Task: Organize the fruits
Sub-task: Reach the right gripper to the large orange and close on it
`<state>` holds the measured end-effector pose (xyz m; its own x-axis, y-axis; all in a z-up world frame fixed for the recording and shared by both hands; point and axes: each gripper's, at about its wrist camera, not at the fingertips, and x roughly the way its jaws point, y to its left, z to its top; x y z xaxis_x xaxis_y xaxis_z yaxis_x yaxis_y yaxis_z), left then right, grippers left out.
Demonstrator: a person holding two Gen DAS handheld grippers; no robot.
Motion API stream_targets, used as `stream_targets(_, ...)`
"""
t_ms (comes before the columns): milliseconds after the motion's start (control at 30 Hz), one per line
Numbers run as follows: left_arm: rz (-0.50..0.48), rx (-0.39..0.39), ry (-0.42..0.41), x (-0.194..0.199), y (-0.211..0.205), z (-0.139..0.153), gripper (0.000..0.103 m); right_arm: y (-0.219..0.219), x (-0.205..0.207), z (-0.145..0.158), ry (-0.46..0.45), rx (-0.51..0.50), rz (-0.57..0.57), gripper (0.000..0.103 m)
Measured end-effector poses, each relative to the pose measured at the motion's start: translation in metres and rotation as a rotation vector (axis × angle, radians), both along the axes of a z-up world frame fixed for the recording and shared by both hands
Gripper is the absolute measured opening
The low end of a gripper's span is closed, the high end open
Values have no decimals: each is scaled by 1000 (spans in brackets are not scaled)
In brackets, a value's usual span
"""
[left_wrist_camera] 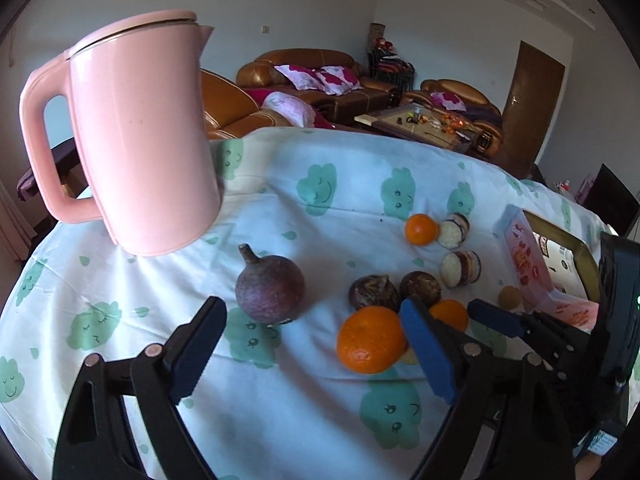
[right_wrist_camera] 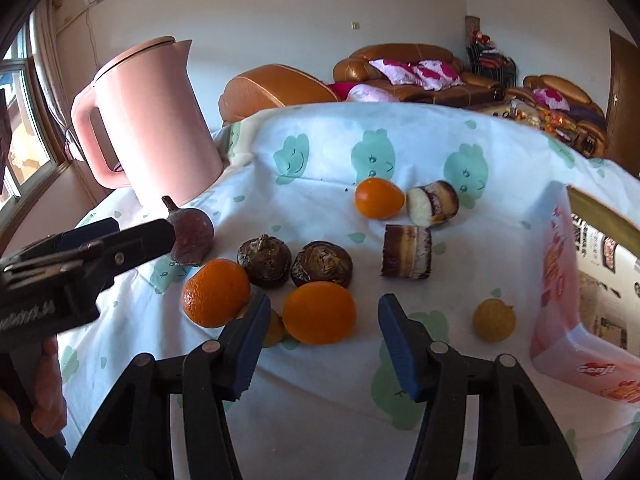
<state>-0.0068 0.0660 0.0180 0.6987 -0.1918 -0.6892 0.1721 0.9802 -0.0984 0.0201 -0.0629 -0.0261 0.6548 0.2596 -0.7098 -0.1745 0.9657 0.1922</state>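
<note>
Fruits lie on a white cloth with green prints. A purple mangosteen (left_wrist_camera: 270, 289) (right_wrist_camera: 191, 235) is at the left. Two dark brown fruits (right_wrist_camera: 264, 260) (right_wrist_camera: 322, 263) sit mid-table, with three oranges (right_wrist_camera: 216, 293) (right_wrist_camera: 320, 312) (right_wrist_camera: 378, 198) around them. Two cut purple-skinned pieces (right_wrist_camera: 406, 252) (right_wrist_camera: 432, 203) lie further back. A small yellow fruit (right_wrist_camera: 494, 319) is at the right. My left gripper (left_wrist_camera: 312, 344) is open, between the mangosteen and an orange (left_wrist_camera: 370, 339). My right gripper (right_wrist_camera: 320, 344) is open, just before the near orange.
A pink kettle (left_wrist_camera: 140, 140) (right_wrist_camera: 154, 120) stands at the back left of the table. An open pink-lined cardboard box (right_wrist_camera: 576, 280) (left_wrist_camera: 552, 264) lies at the right. Sofas and a coffee table stand behind the table's far edge.
</note>
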Motion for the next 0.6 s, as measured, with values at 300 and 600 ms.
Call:
stream_targets(300,-87,-21,75,19,-2,-18,90,-11,5,-10,72,100,26,42)
stream_targets(600,-91,8,133,30,-12,-38,78,-32,-28,3,-14,1,-28,41)
